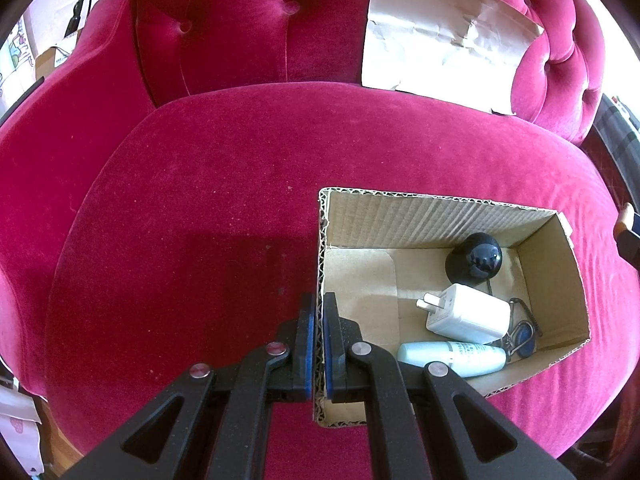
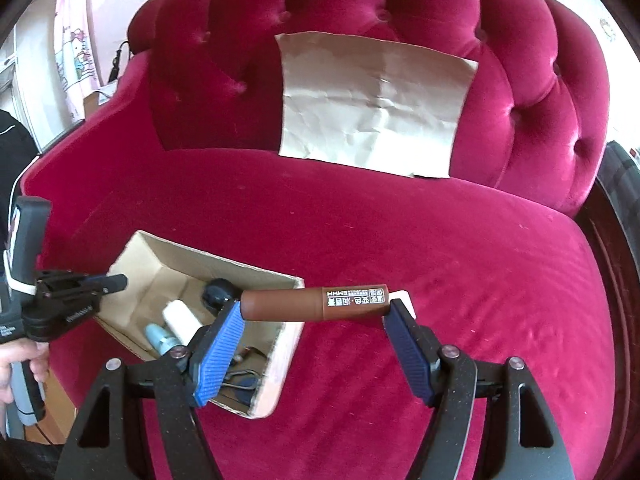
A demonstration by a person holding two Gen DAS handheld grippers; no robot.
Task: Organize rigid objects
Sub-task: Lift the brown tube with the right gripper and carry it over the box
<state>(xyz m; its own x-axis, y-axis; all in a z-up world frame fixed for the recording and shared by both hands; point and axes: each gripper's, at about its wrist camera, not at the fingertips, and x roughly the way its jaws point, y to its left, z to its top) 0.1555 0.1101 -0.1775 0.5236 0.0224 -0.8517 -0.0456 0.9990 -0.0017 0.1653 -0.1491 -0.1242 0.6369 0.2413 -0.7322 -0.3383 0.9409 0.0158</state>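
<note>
The left claw is pinched fully together on the near wall of the cardboard box, one pad outside and one inside, holding the box steady on the red velvet seat. In this left wrist view the box lies open-topped and already holds a black round-headed object, a white plug adapter, a pale blue tube and some keys or a fob in the corner. A creased sheet of brown paper leans against the backrest, well apart from the box

From the right wrist view, the right claw stands wide, its pads pressing on the two ends of a brown tube held crosswise, with printed characters toward its right end. The tube hangs above the seat, just over the right-hand edge of the box. The left claw shows at the far side, gripping the box rim, a hand below it

The step in hand, as I judge it, is carrying the tube over the box and letting it go inside. An end-to-end grip is slippery, so keep it level, bring it over the free floor on the box's bare side, lower it below the rim, and only then spread the pads, with the left claw kept firm on the wall so the box does not tip
</note>
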